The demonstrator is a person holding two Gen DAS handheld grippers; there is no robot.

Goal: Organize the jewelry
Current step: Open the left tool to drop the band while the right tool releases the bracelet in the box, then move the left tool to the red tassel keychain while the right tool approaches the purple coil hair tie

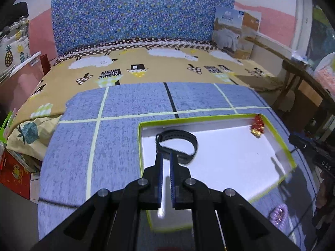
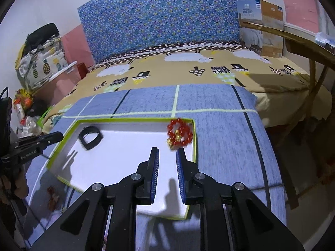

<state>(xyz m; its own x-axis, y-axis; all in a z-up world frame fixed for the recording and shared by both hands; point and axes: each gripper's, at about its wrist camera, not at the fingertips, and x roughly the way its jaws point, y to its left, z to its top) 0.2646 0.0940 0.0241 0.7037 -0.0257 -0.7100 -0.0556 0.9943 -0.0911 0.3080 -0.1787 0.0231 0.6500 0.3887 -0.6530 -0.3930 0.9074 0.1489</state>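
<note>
Left gripper (image 1: 166, 156): black two-finger tool with blue pads, jaws standing at a narrow gap, nothing sitting between them, tips hovering just in front of the watch band.
Right gripper (image 2: 167, 152): same build, jaws standing somewhat wider, gripping nothing, tips sitting just short of the red beads.
Black looped rubber watch band (image 1: 177, 145): lying on the white tray floor, near the far left corner.
Red bead bracelet with gold charms (image 2: 179, 135): lying in the tray's far right corner, blurred.
Shallow white cardboard tray with lime-green rim (image 1: 280, 140): resting on the blue cloth.
Blue-grey checked cloth (image 1: 117, 138): covering the table.
Purple bead bracelet (image 1: 278, 214): lying on the cloth outside the tray's near right side, blurred.
</note>
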